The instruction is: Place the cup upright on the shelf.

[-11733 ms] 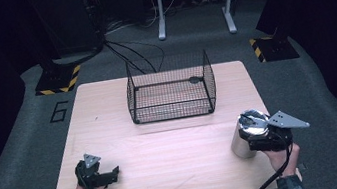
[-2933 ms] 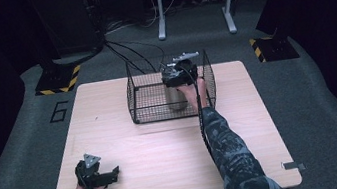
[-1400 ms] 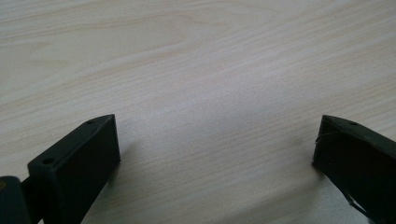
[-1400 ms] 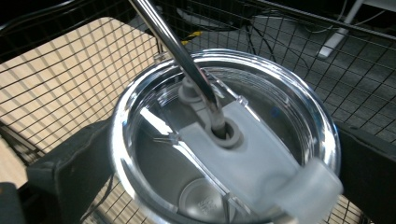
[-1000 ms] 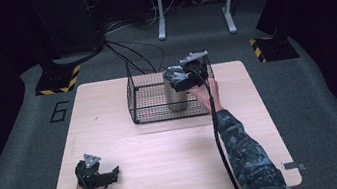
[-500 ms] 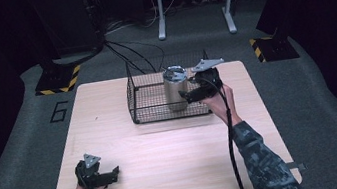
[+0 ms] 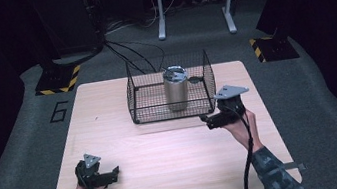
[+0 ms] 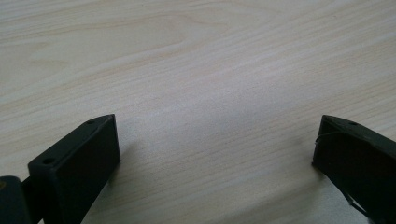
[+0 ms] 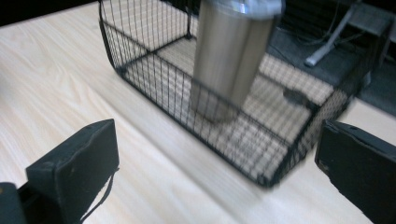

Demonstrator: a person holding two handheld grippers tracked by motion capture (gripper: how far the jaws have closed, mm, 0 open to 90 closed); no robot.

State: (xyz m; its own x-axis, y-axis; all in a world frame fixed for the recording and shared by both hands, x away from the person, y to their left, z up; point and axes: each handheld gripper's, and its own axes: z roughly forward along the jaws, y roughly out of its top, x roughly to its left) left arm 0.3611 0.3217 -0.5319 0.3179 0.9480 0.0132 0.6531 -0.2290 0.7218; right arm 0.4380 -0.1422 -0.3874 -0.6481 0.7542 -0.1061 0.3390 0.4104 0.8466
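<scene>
Tumbler: tall brushed stainless-steel tumbler with a lid (image 7: 176, 88), standing upright inside the black wire-mesh basket (image 7: 139, 99), toward its middle; seen through the mesh in the right gripper view (image 9: 229, 56), slightly blurred.
Basket: open-topped, rectangular, on the far half of the pale wooden table (image 7: 165, 155); a small dark piece on its floor beside the tumbler, too small to identify.
Right gripper: (image 7: 211, 121) just outside the basket's near right corner, above the table, apart from both basket and tumbler; jaws spread wide, nothing between them; same wide gap in its own view (image 9: 215, 163).
Left gripper: (image 7: 110, 174) low at the near left of the table, well apart from the basket; jaws spread, bare wood between them (image 8: 215, 154).
Step in hand: judged as the release stage of placing the tumbler in the basket, with the right hand clear of the basket.
Progress: placement looks done, tumbler stable and upright.
Next move: likely bringing the right gripper down to rest on the near right of the table, clear of the basket wall; no grasp called for.
Risk: trailing cable or jaw catching the basket rim and nudging it.
</scene>
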